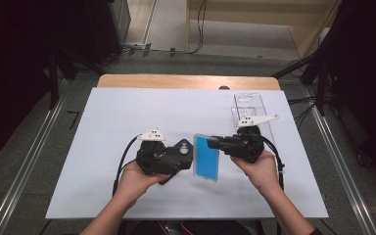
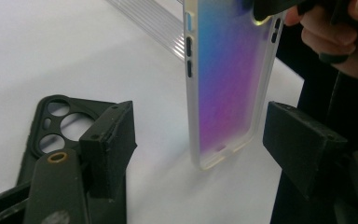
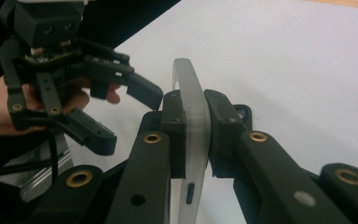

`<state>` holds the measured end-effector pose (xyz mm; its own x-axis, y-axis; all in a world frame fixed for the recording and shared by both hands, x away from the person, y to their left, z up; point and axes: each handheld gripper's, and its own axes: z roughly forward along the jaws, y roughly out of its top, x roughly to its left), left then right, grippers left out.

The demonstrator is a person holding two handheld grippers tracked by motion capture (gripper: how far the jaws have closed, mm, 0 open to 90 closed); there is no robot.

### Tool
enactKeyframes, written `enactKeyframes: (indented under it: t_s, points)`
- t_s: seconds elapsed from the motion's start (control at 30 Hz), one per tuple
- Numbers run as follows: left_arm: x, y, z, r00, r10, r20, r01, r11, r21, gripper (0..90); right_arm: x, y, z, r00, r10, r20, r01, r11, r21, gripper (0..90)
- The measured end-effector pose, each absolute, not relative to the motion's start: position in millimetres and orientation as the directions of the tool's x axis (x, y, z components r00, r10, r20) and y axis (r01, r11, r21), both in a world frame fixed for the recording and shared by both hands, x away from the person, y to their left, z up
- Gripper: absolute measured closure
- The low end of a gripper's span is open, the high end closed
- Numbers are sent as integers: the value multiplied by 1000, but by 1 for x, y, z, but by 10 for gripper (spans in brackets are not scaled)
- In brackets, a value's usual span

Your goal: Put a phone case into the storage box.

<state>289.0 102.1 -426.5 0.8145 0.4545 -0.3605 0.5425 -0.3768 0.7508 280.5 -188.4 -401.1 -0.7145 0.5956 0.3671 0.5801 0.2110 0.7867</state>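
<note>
The white tabletop (image 1: 127, 147) carries everything I work on, and it is the widest thing here. Toward its far right lies a clear ribbed tray (image 1: 252, 105), just behind my right hand. Next in size is the translucent phone case (image 1: 206, 157) with its blue-to-purple tint: my right gripper (image 1: 214, 143) has its jaws clamped tight across one edge of it, holding it lifted above the tabletop between my 2 hands so its open face turns toward my other hand, which I judge is meant to present it for a second grip. My left gripper (image 1: 174, 159) stands just beside it, its 2 jaws spread apart with nothing pressed between them; in the left gripper view the case's lower end (image 2: 223, 88) sits in the gap, touching neither pad. The black phone case (image 2: 51, 126), with its round camera holes, lies flat on the tabletop under my left jaw, set aside.
</note>
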Motion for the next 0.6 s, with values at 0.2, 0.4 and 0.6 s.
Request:
enactKeyframes:
  t_s: [0.2,0.4,0.6]
  points:
    - [294,103,-423,848,381,-368,510,-404,759,277,280,-197,-405,-750,556,358,559,245,792,771]
    - [299,102,-421,887,317,-336,452,-440,776,277,280,-202,-405,-791,509,338,522,275,808,772]
    - [305,102,-421,905,251,-344,425,-470,774,278,279,-196,-407,-832,456,316,483,315,817,772]
